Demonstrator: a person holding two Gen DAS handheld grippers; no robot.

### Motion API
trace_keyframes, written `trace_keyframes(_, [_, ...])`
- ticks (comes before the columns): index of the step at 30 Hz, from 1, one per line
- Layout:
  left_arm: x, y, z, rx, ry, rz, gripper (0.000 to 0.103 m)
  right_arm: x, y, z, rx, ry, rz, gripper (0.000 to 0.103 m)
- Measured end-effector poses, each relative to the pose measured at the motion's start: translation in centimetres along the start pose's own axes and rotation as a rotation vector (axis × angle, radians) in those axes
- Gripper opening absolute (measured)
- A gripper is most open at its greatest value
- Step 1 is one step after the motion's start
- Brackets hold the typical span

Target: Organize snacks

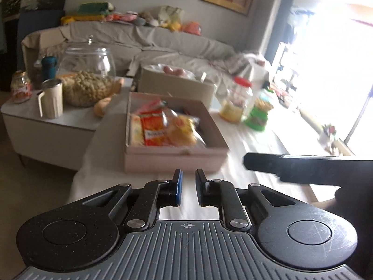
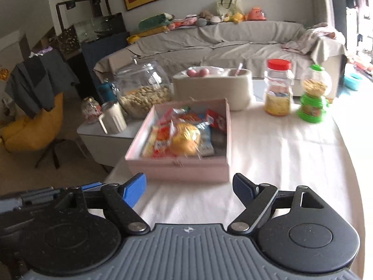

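Observation:
A shallow pink box (image 1: 174, 161) (image 2: 177, 169) sits on the white-clothed table (image 1: 244, 140) (image 2: 279, 151). Inside lie packed snacks: an orange-red packet (image 1: 153, 128) (image 2: 160, 140) and a clear bag of yellow pieces (image 1: 184, 128) (image 2: 186, 140), with a few more wrappers behind. My left gripper (image 1: 188, 177) hovers just before the box's near wall, its jaws almost together with nothing between them. Over the cloth, short of the box, my right gripper (image 2: 188, 182) stands open and empty. Part of it shows as a black bar (image 1: 279, 165) in the left wrist view.
Behind the box stands a beige container (image 2: 209, 91) with pink items. A red-lidded jar (image 2: 278, 88) and a green-based dispenser (image 2: 313, 93) stand at the right. On the side table (image 1: 70, 121) are a big glass jar of nuts (image 2: 144, 88), a white mug (image 2: 113, 116) and a small jar (image 1: 21, 87). A covered sofa (image 2: 233, 39) runs along the wall.

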State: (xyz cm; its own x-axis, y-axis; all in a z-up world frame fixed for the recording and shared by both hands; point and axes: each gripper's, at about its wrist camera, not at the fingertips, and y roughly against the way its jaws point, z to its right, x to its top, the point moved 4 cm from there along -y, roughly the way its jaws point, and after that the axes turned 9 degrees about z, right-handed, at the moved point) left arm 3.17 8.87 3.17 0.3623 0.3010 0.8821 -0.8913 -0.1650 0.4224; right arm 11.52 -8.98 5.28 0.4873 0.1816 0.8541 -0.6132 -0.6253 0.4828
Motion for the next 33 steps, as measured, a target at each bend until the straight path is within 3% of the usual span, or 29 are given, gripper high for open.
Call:
trace_keyframes(4, [-0.9,0.9,1.8,0.031,-0.071,0.003,0.017,-1.3,0.8,0.4,-0.037,0.005,-0.014,0.084])
trace_keyframes(33, [-1.1,0.2,2.4,0.037,-0.073,-0.051,0.017,-2.5,1.3,1.0,-0.032,-0.014,-0.039,0.084])
